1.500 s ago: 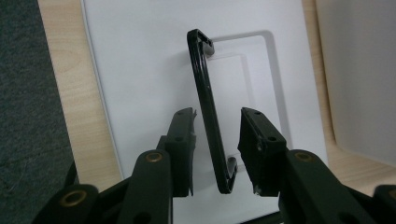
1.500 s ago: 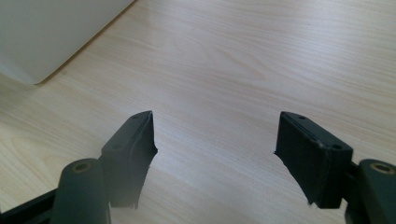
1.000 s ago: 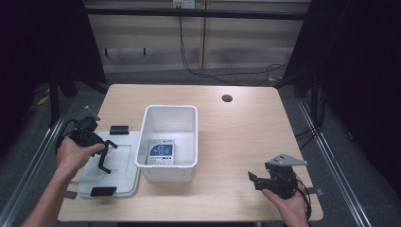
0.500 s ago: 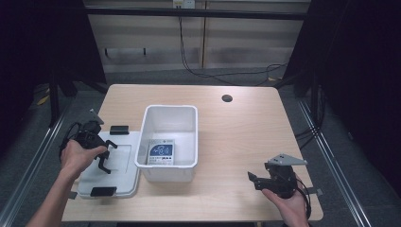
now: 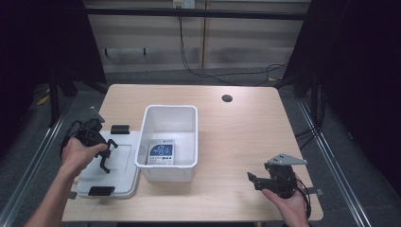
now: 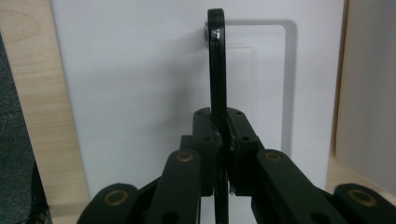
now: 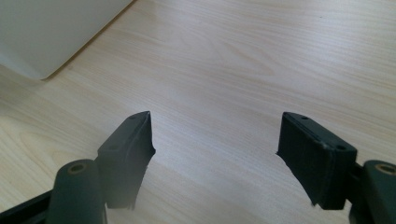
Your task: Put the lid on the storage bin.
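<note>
A pale wooden table carries everything, with a small dark round hole near its far edge. At the middle stands an open white bin, and lying flat on its bottom is a white packet with a blue panel; the print on it is too small to read. The bin's white lid lies flat on the tabletop just beside the bin toward the left edge, with a black latch at its far end and another at its near end, probably set aside so the bin stays open for loading or unloading. The left gripper hangs over the lid, and in the left gripper view its jaws are pressed together on a thin black bar standing upright between them; what that bar belongs to I cannot tell, though it may be a handle for lifting the lid. Near the table's near right corner the right gripper is held low above bare wood, its jaws spread wide with nothing between them, seemingly waiting its turn.
</note>
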